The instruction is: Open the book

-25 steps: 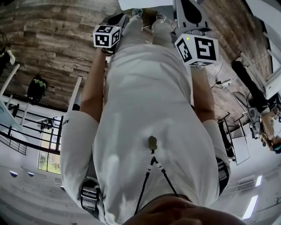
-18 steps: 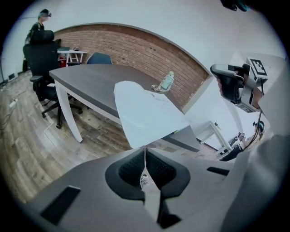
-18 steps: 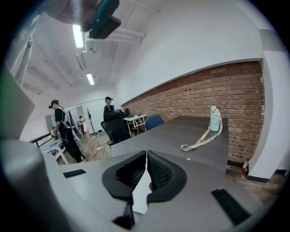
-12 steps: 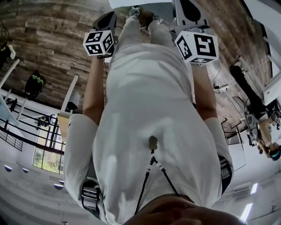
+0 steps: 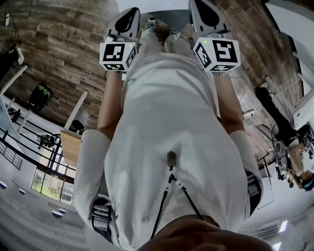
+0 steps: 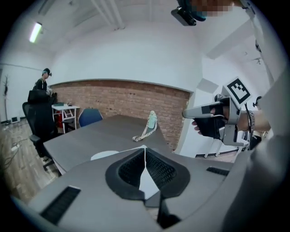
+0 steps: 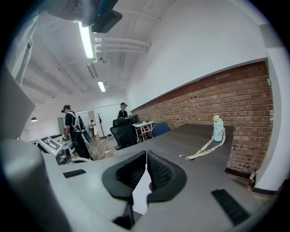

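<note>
No book shows plainly in any view. A white flat patch [image 6: 147,181] appears through the gap under the left jaws, and a similar white patch [image 7: 140,195] under the right jaws; I cannot tell what it is. My left gripper [image 6: 145,147] is shut, its black pads meeting with nothing between them. My right gripper [image 7: 146,152] is shut too, and empty. In the head view the left gripper [image 5: 128,14] and the right gripper [image 5: 205,7] stand side by side in front of the person's torso. The right gripper [image 6: 213,111] also shows in the left gripper view, in a gloved hand.
A dark grey table [image 6: 90,136] stretches ahead toward a brick wall [image 7: 226,97]. On its far end stands a pale bottle [image 7: 218,128] with a lanyard [image 7: 201,150]. A blue chair [image 6: 89,117] and a black office chair [image 6: 38,122] stand at the left. People [image 7: 72,127] stand behind.
The left gripper has come up and forward, and now stands level with the right one. The right gripper shifted only a little. Both stay shut.
</note>
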Motion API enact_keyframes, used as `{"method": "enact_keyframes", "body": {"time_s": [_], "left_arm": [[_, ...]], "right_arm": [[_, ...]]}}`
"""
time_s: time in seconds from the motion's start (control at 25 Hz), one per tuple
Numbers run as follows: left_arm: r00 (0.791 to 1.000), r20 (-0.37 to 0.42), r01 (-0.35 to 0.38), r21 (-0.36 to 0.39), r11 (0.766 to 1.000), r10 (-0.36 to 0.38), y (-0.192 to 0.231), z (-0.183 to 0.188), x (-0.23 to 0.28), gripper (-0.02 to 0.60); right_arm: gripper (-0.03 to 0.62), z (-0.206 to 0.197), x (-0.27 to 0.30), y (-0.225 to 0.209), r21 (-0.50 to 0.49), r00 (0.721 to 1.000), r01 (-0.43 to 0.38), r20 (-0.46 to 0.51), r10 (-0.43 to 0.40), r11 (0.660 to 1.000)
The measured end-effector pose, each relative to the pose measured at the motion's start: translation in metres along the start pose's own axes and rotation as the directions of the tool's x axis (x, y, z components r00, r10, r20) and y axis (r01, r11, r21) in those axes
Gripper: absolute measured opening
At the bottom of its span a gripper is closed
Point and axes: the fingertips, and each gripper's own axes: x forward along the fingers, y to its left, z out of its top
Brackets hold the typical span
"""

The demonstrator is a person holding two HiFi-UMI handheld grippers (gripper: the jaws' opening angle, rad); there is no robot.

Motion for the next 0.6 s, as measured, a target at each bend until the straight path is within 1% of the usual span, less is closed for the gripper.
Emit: {"method": "enact_keyframes", "body": {"time_s": [0.12, 0.24, 0.48, 0.6], "left_arm": [[0.998, 0.06, 0.01, 0.047, 0.999, -0.012, -0.029, 0.034, -0.003, 0.025], [0.994, 0.107, 0.016, 0.075, 0.997, -0.024, -0.052, 0.064, -0.005, 0.025], [0.982, 0.186, 0.011, 0.132, 0.991, -0.035, -0.091, 0.113, -0.021, 0.025], [0.974, 0.224, 0.003, 0.161, 0.987, -0.04, -0.116, 0.136, -0.029, 0.025]], "right_arm": [[0.038, 0.016, -0.02, -0.003, -0.025, 0.999, -0.018, 0.026, 0.019, 1.0], [0.037, 0.035, -0.037, -0.006, -0.037, 0.998, -0.028, 0.057, 0.03, 0.999], [0.038, 0.066, -0.071, 0.004, -0.071, 0.991, -0.058, 0.116, 0.066, 0.996], [0.037, 0.081, -0.09, 0.0, -0.081, 0.987, -0.058, 0.143, 0.069, 0.995]]}}
